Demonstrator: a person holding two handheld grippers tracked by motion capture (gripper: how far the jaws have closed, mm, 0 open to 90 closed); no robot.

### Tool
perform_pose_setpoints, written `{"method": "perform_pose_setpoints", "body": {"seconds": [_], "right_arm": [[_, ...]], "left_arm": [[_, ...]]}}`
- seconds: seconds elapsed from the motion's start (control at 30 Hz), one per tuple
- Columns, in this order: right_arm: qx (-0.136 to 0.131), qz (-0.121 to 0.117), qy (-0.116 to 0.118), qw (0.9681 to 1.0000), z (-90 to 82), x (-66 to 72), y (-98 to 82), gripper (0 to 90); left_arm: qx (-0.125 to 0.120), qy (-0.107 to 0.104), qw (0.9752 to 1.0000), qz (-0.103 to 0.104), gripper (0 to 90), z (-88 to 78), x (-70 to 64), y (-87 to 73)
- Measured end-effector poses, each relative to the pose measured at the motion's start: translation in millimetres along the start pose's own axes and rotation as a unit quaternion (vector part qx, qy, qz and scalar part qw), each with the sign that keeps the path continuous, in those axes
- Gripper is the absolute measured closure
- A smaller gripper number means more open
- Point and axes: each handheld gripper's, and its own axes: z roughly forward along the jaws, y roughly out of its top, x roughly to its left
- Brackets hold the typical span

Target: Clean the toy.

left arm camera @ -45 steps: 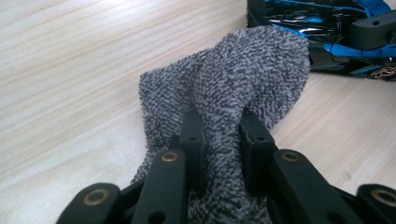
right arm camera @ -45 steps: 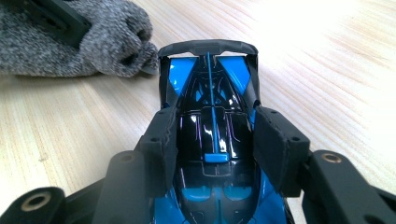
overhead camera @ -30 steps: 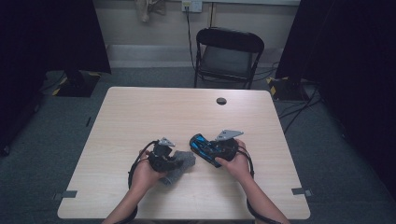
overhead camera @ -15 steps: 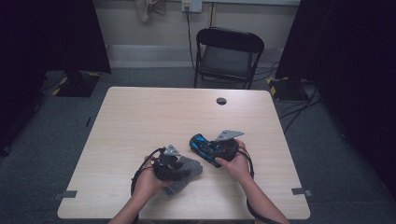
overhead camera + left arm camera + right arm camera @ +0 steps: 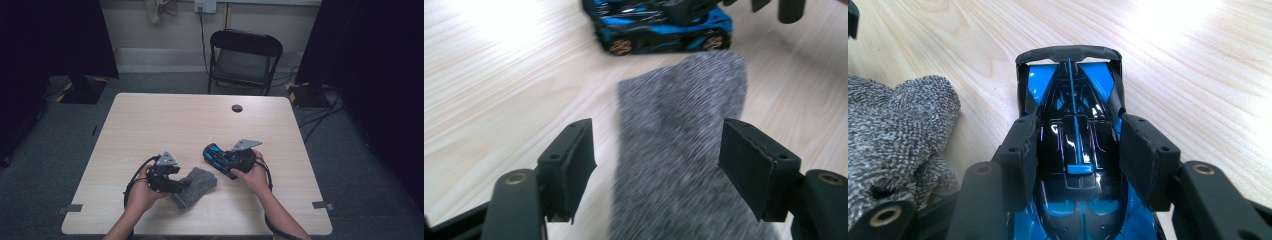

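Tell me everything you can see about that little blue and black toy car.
The toy car is a low, glossy racing model, black on top with bright blue panels, a thin blue stripe down its middle, a black rear wing and gold-centred wheels. It looks like hard plastic. It sits upright on the pale wooden table, gripped across its body by the right gripper, whose black pads press on both sides. A grey knitted cloth lies close beside it; whether they touch is unclear.

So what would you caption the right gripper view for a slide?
Right gripper clamped on the sides of a blue and black toy car, grey cloth beside it on the wooden table.
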Motion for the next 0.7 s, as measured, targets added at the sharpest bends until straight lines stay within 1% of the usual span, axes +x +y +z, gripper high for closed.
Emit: {"method": "perform_pose_setpoints", "body": {"seconds": [0.03,0.07,0.1,0.13,0.17,0.27,0.33,0.37,0.47,0.53,0.57,0.6,0.63,0.67,0.7], "right_arm": [[0.000,0.000,0.000,1.0000,0.1,-0.1,0.1,50.6],[0.000,0.000,0.001,1.0000,0.1,-0.2,0.1,50.6],[0.001,-0.001,0.001,1.0000,0.1,-0.2,0.2,50.6],[0.002,-0.002,0.000,1.0000,0.0,0.0,0.4,50.5],[0.003,-0.004,0.000,1.0000,-0.1,0.1,0.8,50.6],[0.005,-0.005,0.001,1.0000,0.1,0.2,1.4,50.1],[0.004,-0.002,0.004,1.0000,1.0,-0.1,1.9,46.9],[0.006,0.001,0.006,1.0000,1.4,0.1,2.5,45.9],[0.027,-0.021,-0.002,0.9994,2.9,4.4,7.4,41.8],[0.037,-0.025,-0.006,0.9990,3.4,5.3,10.4,39.4],[0.041,-0.025,-0.008,0.9988,3.5,5.5,11.1,39.2],[0.042,-0.025,-0.006,0.9988,3.5,5.8,11.6,38.2],[0.043,-0.029,-0.004,0.9987,3.5,6.5,11.9,36.9],[0.042,-0.031,-0.005,0.9986,3.2,7.1,12.0,35.8],[0.038,-0.031,-0.001,0.9988,2.5,7.6,12.4,34.7]], "left_arm": [[-0.003,0.001,1.0000,0.003,28.6,-2.4,1.9,-1.7],[-0.003,-0.001,1.0000,0.000,28.2,-5.6,3.8,-4.0],[-0.007,0.001,1.0000,-0.005,27.3,-7.5,5.4,-6.9],[-0.005,0.004,1.0000,-0.005,26.0,-10.5,8.2,-9.5],[-0.007,0.006,0.9999,-0.011,24.3,-12.3,10.1,-12.3],[-0.011,0.015,0.9997,-0.015,23.9,-18.8,17.0,-19.1],[-0.014,0.012,0.9996,-0.023,23.9,-22.0,21.0,-22.8],[-0.013,0.015,0.9995,-0.025,23.9,-23.3,22.7,-24.4],[-0.009,0.019,0.9995,-0.023,23.7,-26.1,26.8,-28.4],[-0.011,0.023,0.9993,-0.026,23.6,-26.9,29.4,-30.8],[-0.011,0.023,0.9992,-0.031,23.6,-28.0,30.6,-32.2],[-0.014,0.024,0.9990,-0.035,23.6,-28.7,32.0,-34.1],[-0.013,0.023,0.9991,-0.034,23.6,-29.6,33.4,-35.4],[-0.014,0.027,0.9989,-0.036,23.6,-30.0,35.2,-37.5],[-0.012,0.028,0.9988,-0.039,23.5,-30.5,36.9,-39.2]]}}
